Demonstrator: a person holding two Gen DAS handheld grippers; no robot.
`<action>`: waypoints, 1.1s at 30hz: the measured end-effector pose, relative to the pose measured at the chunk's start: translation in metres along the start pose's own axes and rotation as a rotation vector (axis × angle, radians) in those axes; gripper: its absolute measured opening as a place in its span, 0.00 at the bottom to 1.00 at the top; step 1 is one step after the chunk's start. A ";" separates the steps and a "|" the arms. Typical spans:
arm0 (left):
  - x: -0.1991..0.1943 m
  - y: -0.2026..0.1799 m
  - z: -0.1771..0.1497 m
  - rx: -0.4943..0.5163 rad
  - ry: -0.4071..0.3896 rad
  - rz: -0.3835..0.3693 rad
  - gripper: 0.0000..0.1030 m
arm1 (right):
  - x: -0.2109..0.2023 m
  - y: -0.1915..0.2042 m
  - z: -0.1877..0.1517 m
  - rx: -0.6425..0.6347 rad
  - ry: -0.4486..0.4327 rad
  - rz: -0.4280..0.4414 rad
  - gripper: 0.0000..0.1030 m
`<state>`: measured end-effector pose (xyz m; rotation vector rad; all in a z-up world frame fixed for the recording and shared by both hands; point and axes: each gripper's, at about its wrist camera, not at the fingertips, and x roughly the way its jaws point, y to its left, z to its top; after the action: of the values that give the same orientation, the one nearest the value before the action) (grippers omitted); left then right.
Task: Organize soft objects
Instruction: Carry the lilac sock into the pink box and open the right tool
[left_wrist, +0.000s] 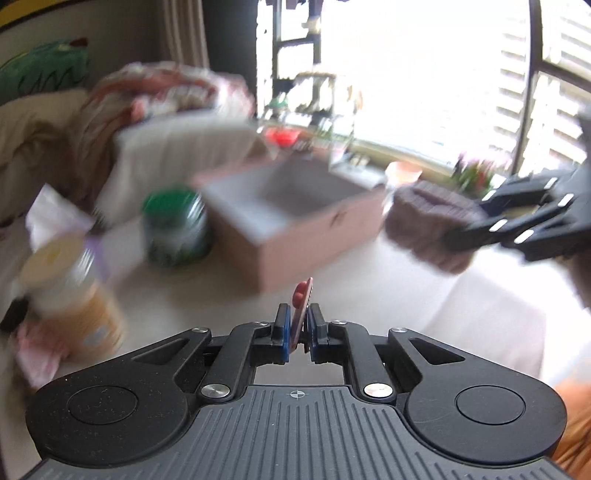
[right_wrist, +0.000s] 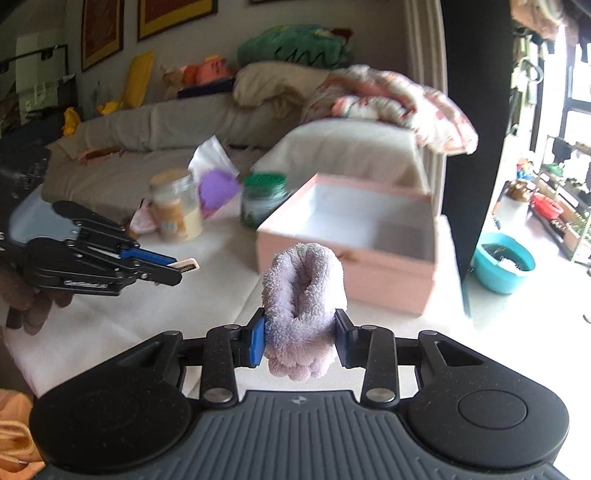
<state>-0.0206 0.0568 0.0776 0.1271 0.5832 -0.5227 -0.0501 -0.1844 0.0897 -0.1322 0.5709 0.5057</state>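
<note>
Two hand-held grippers are at work, one in each hand. The right hand-held gripper (right_wrist: 300, 338) pinches a fluffy lilac rolled cloth (right_wrist: 303, 314) between its blue pads (right_wrist: 257, 341); the cloth bulges above and below the pads and is carried clear of the white surface (right_wrist: 110, 325) under it. The left hand-held gripper (left_wrist: 298, 328) has its jaws almost pressed together on a thin flat piece with a red top (left_wrist: 301, 302), which stands upright between the pads. In the right wrist view this same gripper (right_wrist: 177, 267) shows at the left, with a pale flat piece sticking out of its tip; dark fingers (right_wrist: 26, 306) of the person show below it.

Just beyond the lilac cloth, a little to the right, stands an open pink box (right_wrist: 354, 273) with a white inside; nothing can be seen in it. Left of the box stands a jar with a green lid (right_wrist: 263, 199), and further left a jar with a beige lid (right_wrist: 175, 206), with a purple soft thing (right_wrist: 218, 190) between and behind them. Far behind is a sofa (right_wrist: 155, 125) with a floral blanket (right_wrist: 402, 99), a beige pillow (right_wrist: 273, 88) and a green plush (right_wrist: 295, 46). At the right, on the floor, stands a turquoise bowl (right_wrist: 504, 271). The left wrist view is much blurred.
</note>
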 end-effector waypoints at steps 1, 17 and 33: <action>0.001 -0.002 0.015 -0.008 -0.036 -0.018 0.12 | -0.003 -0.005 0.007 0.001 -0.022 -0.013 0.35; -0.003 0.145 0.067 -0.470 -0.186 0.003 0.16 | 0.071 -0.064 0.128 0.183 -0.039 -0.154 0.68; -0.080 0.239 -0.028 -0.464 0.081 0.260 0.16 | 0.135 0.128 0.276 -0.012 -0.002 0.160 0.71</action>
<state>0.0291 0.3051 0.0915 -0.2156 0.7410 -0.1221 0.1179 0.0549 0.2488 -0.0982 0.5795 0.6648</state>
